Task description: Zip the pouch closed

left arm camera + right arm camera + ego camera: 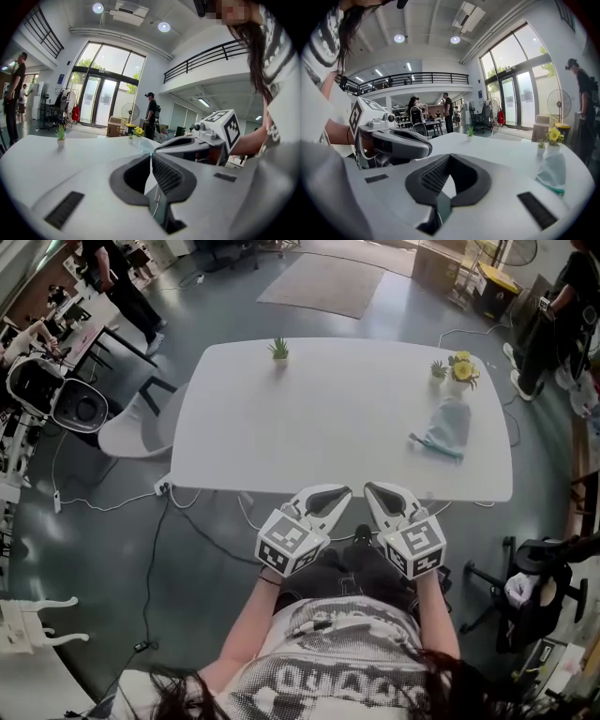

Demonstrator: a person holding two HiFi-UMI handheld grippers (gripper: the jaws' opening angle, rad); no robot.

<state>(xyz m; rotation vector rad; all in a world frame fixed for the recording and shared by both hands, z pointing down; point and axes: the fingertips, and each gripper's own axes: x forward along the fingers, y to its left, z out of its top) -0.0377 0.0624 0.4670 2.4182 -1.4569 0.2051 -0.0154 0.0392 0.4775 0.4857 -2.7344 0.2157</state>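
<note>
Closest in, the left hand-held gripper (337, 494) and the right hand-held gripper (374, 489) are held side by side above the person's lap, their tips at the near edge of the white bench (309, 427). Each one's own view shows its jaws pressed together with nothing between them, so both are closed and empty. Farther out, the pouch (445, 430) lies flat on the right part of the bench, near its right end and well apart from both hand-held grippers; it is pale blue-grey with a teal edge on its near side. Just behind it stands a flower pot (462, 370) with yellow blooms. A small green plant (278, 350) stands by the far edge. A white chair (131, 427) stands off the bench's left end.
</note>
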